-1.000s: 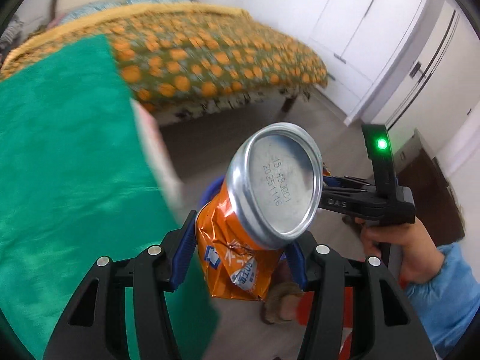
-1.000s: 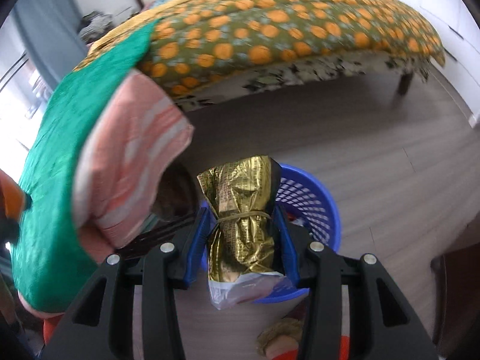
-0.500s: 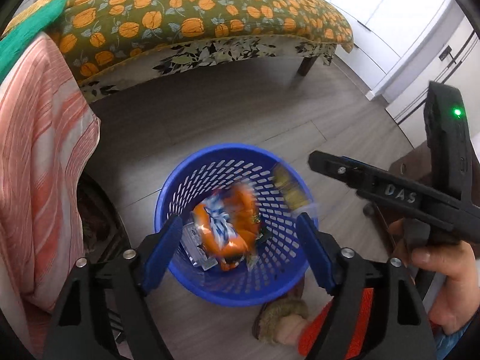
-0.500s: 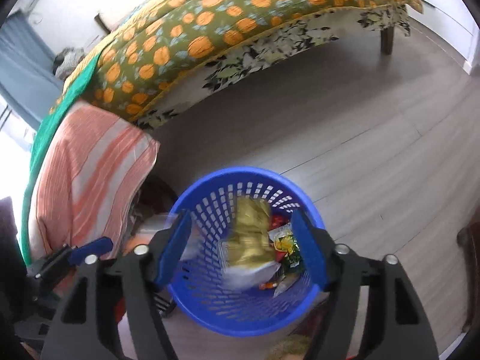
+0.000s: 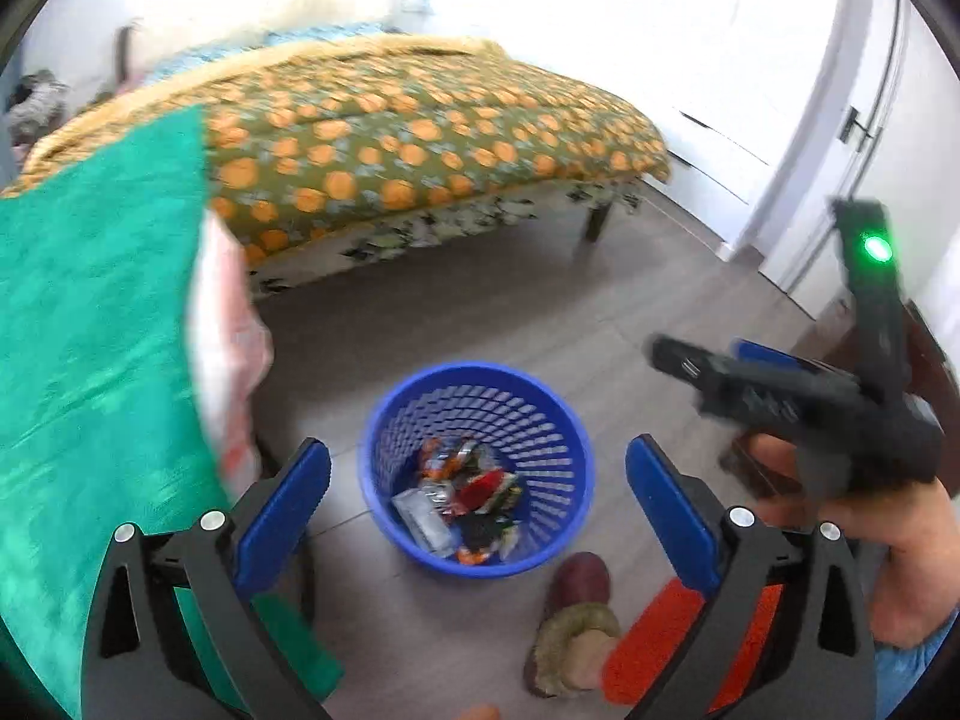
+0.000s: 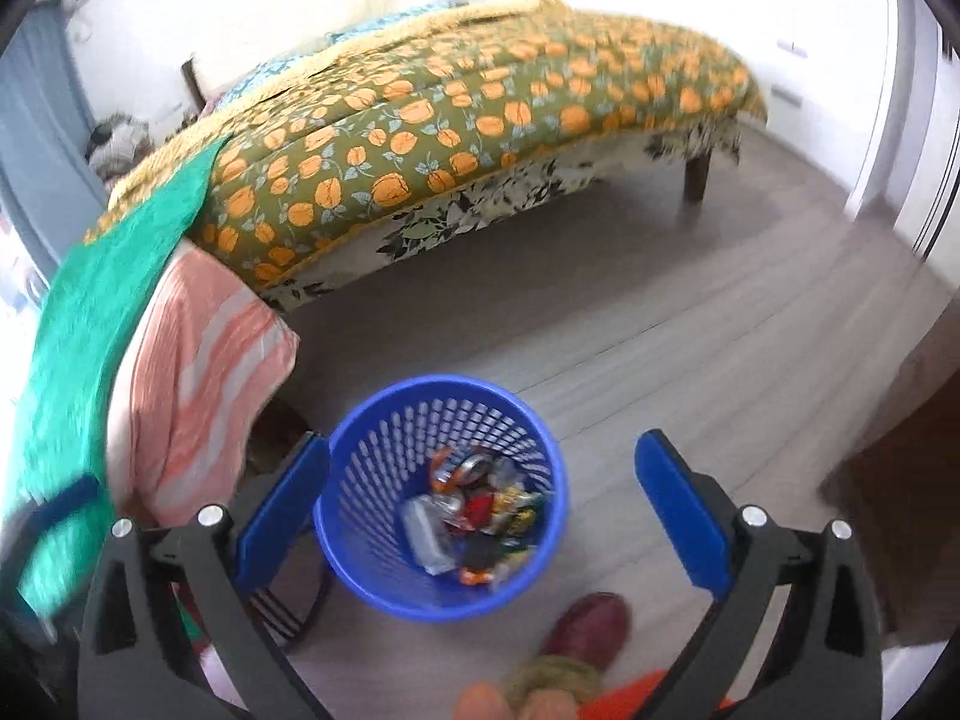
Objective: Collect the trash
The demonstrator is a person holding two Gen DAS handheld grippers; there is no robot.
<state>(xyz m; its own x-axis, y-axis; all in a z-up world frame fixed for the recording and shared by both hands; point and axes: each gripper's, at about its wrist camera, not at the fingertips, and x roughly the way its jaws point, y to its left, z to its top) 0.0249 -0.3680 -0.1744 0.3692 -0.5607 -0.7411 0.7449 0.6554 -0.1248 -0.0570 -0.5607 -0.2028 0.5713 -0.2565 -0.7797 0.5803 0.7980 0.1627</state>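
Bedroom floor (image 6: 690, 324) | basket (image 6: 360, 570): trash (image 6: 474, 510) blurred | both jaws opening, empty

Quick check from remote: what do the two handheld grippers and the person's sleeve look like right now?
Both the left gripper and right gripper have black frames, silver screws and blue pads. The right one carries a green light. The sleeve is light blue.

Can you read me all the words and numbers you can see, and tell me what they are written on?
There are none that can be read.
Wrappers in the blue basket: printed, but too small and blurred to read.
Crushed can in the basket: no letters can be made out.
Right gripper as the left camera sees it: raised marks on its black body, too blurred to read.
Bed cover: only an orange fruit pattern.
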